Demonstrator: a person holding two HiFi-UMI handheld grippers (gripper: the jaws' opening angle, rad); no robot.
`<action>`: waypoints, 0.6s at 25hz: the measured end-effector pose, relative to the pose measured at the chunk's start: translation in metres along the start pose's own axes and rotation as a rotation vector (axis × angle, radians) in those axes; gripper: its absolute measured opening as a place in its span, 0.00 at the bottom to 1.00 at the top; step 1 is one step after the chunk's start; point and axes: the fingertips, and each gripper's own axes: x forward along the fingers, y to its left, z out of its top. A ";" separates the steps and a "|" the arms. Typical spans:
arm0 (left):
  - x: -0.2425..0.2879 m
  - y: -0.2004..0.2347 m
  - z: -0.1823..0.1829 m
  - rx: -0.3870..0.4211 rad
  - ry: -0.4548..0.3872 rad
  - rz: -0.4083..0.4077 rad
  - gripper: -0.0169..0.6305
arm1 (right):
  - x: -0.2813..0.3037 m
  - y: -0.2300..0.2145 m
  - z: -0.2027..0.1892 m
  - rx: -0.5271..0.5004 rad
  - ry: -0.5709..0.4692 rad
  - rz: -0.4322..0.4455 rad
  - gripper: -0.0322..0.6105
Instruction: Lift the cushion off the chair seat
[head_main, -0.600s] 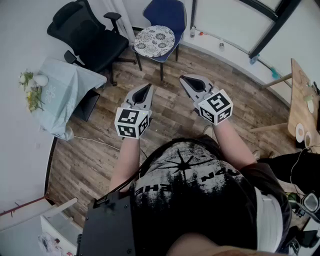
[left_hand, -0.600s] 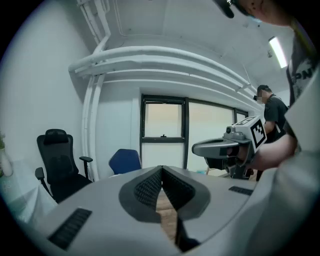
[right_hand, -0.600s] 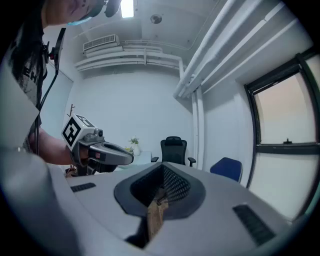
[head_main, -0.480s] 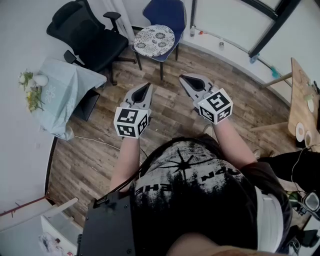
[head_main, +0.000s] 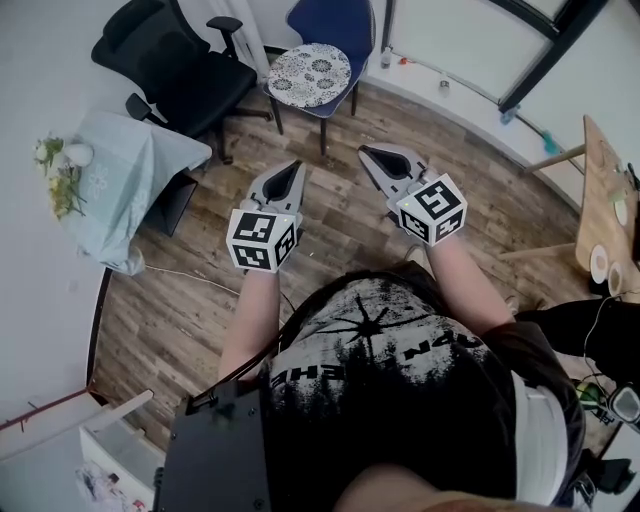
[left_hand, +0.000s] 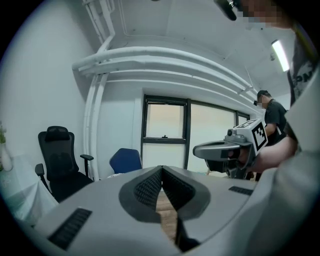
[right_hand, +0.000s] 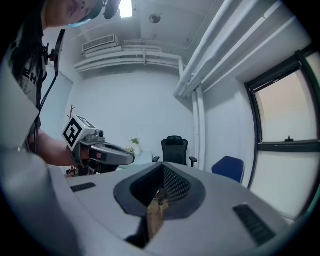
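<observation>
Two chairs stand at the far side, one black office chair (head_main: 180, 75) on the left and one blue chair (head_main: 335, 20) right of it; one round patterned cushion (head_main: 308, 75) lies on the blue seat; one cloth-covered table (head_main: 135, 170) at the left carries one bunch of flowers (head_main: 58, 180); one wooden table (head_main: 600, 180) shows at the right edge; two grippers are near, the left gripper (head_main: 294, 168) and the right gripper (head_main: 368, 153); two people appear, the wearer (head_main: 400, 400) and one person in dark clothes (left_hand: 272, 112).

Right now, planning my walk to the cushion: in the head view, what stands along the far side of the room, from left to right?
flowers → black office chair → cushion on the blue chair → wooden table
</observation>
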 end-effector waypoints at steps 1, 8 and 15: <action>0.000 0.000 -0.001 -0.003 0.001 -0.001 0.05 | 0.000 0.000 0.000 0.000 0.002 -0.001 0.08; 0.005 0.000 -0.009 -0.025 0.008 -0.011 0.05 | -0.001 -0.005 -0.007 0.009 0.023 -0.013 0.08; 0.020 0.004 -0.006 -0.034 0.010 -0.018 0.05 | 0.005 -0.023 -0.012 0.015 0.041 -0.029 0.08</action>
